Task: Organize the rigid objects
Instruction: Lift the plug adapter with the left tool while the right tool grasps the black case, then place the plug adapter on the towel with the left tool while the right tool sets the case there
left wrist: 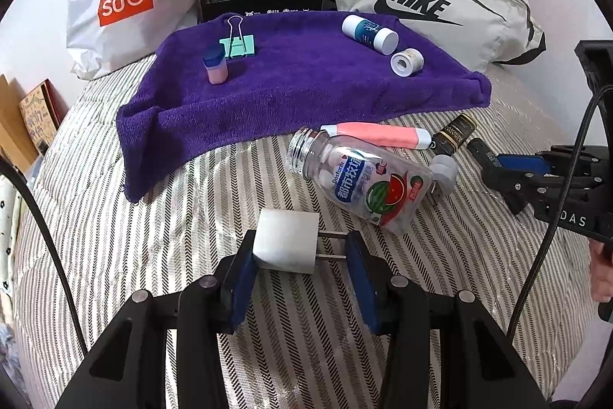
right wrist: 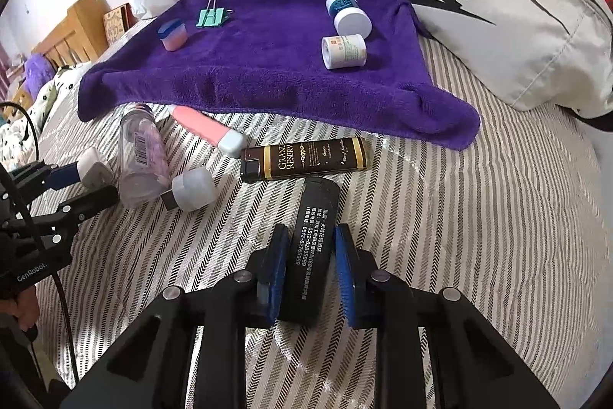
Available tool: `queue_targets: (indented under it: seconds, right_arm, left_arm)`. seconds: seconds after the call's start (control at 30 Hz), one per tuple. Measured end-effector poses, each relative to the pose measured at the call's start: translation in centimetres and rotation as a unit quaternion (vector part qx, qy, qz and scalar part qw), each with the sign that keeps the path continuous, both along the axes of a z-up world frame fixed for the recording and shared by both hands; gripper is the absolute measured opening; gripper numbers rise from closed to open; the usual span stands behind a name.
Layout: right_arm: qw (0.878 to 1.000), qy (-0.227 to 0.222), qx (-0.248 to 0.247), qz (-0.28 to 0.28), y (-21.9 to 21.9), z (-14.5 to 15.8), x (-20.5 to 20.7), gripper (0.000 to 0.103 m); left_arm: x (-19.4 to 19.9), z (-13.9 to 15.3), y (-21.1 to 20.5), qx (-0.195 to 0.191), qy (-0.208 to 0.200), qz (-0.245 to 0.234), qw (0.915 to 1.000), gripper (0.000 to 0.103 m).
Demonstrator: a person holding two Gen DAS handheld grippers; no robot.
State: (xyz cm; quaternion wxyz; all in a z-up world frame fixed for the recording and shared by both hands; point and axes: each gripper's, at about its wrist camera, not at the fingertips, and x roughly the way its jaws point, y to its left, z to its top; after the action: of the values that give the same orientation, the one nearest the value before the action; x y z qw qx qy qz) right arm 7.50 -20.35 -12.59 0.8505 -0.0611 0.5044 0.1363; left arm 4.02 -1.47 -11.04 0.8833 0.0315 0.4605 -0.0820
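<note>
Looking along the left gripper [left wrist: 299,250], we see its fingers clamped on a white charger [left wrist: 287,242]: the left pad presses its body, the right pad meets its two prongs, and its underside is hidden. In the right wrist view only a corner of that charger shows. Our right gripper [right wrist: 312,255] has its fingers closed on a black case [right wrist: 312,244], whose near end is hidden between the pads; its small print is hard to read. Both sit low over the striped bed [left wrist: 115,236]. At 12 o'clock of the right gripper lies a brown bar [right wrist: 304,158]; at 10 o'clock, a clear bottle [right wrist: 140,156] on its side. A purple towel [left wrist: 306,91] lies beyond.
</note>
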Motion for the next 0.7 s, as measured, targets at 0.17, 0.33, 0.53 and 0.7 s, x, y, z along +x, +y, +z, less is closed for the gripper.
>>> queue_targets:
  seconds: [0.17, 0.33, 0.53, 0.7]
  right_arm:
    - [1.000, -0.002, 0.000, 0.002, -0.5, 0.9, -0.5, 0.024]
    - [1.000, -0.008, 0.010, 0.005, -1.0, 1.8, -0.7, 0.024]
    - [1.000, -0.012, 0.026, 0.007, -1.3, 2.7, -0.7, 0.024]
    - [0.999, -0.021, 0.040, 0.012, -1.2, 4.0, -0.3, 0.024]
  left_arm:
    - [-0.4, 0.8, 1.4, -0.019, 0.002, 0.016, 0.9997, 0.043]
    - [-0.4, 1.4, 2.8, -0.039, 0.002, 0.031, 0.9988, 0.043]
    - [-0.4, 2.2, 3.4, -0.039, -0.003, 0.038, 0.9985, 0.043]
    - [-0.1, 3.0, 3.7, -0.049, -0.008, 0.041, 0.9979, 0.043]
